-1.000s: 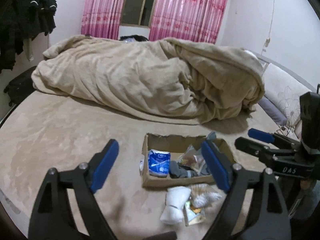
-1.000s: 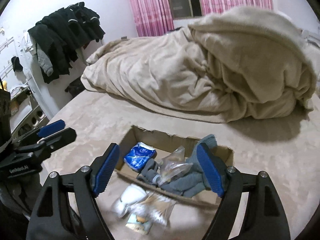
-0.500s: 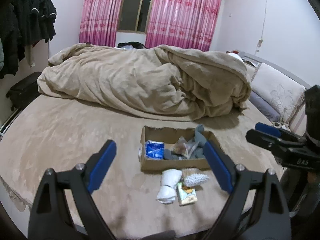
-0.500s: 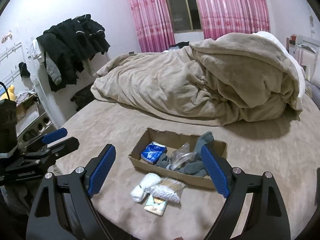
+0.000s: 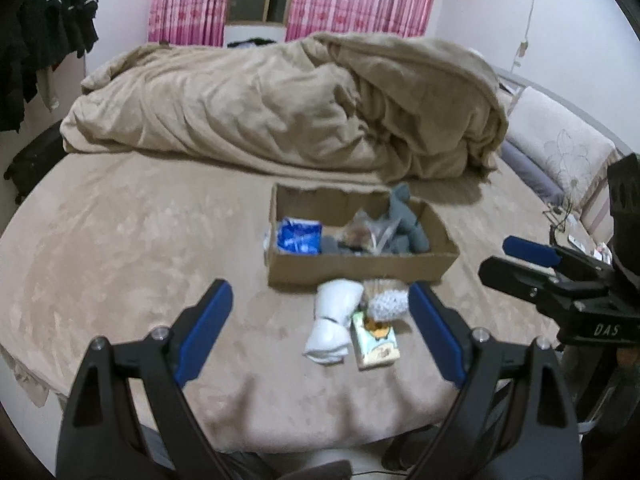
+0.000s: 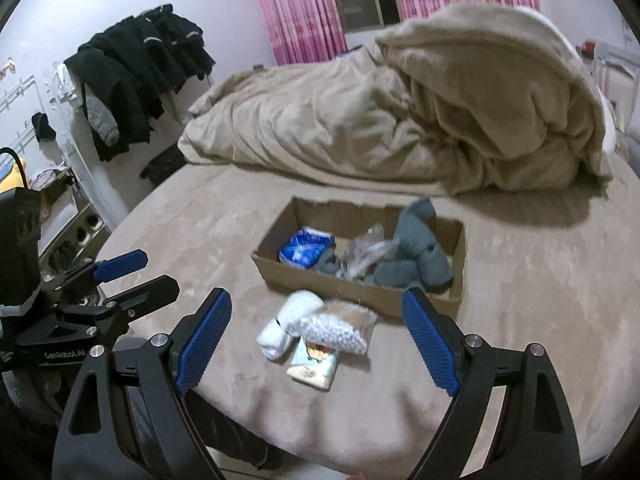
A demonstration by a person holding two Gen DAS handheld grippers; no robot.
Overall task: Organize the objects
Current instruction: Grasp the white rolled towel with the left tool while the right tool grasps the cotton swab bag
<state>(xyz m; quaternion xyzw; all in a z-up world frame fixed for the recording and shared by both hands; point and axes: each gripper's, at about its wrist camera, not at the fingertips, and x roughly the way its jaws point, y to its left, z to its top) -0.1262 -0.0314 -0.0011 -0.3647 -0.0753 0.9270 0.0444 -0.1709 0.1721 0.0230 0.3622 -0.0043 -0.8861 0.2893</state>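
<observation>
With both grippers, left (image 5: 318, 330) and right (image 6: 316, 340), spread wide and empty, pinch the white rolled socks (image 6: 286, 322) near the bed's front edge mid-roll, then lift them over the shallow brown cardboard box (image 6: 352, 286) wall.

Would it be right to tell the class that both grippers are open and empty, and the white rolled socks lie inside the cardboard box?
Not quite. The white rolled socks lie on the bed in front of the cardboard box, not inside it, as the right wrist view shows. Both the left gripper and right gripper are open and empty.
</observation>
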